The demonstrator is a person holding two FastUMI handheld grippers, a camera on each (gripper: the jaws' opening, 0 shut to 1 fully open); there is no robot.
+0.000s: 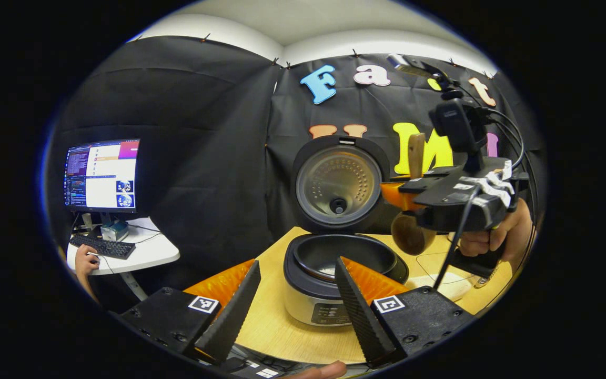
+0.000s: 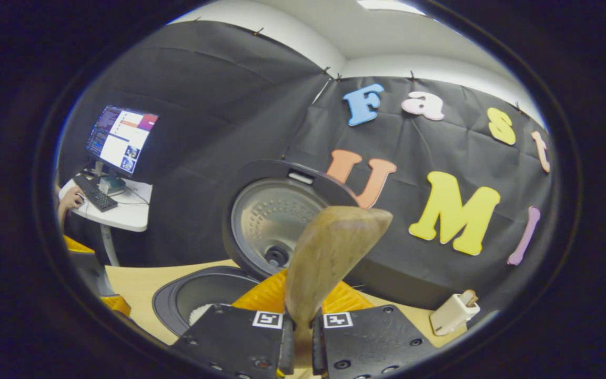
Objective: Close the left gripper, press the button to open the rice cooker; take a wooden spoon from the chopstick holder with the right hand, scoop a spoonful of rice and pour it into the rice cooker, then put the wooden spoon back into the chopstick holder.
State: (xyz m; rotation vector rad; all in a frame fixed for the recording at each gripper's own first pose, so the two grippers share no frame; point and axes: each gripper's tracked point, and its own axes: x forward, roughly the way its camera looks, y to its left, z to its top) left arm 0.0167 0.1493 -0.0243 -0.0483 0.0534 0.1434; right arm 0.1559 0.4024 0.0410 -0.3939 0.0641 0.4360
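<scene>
**Spoon held upright beside the open cooker**

Right gripper (image 1: 413, 190) is clenched on the pale wooden spoon (image 2: 329, 258), both fingers pressing its handle. Long axis near vertical: handle end up, round bowl (image 1: 412, 234) hanging below the fingers, just right of the silver-and-black rice cooker (image 1: 334, 279), lid raised at the far side. A white patch, probably rice, lies in the inner pot (image 2: 200, 313).

Left gripper (image 1: 295, 308) hangs released, fingers spread at the cooker's near side.

Chopstick holder: not made out. Whether the spoon bowl is empty: cannot tell.
</scene>
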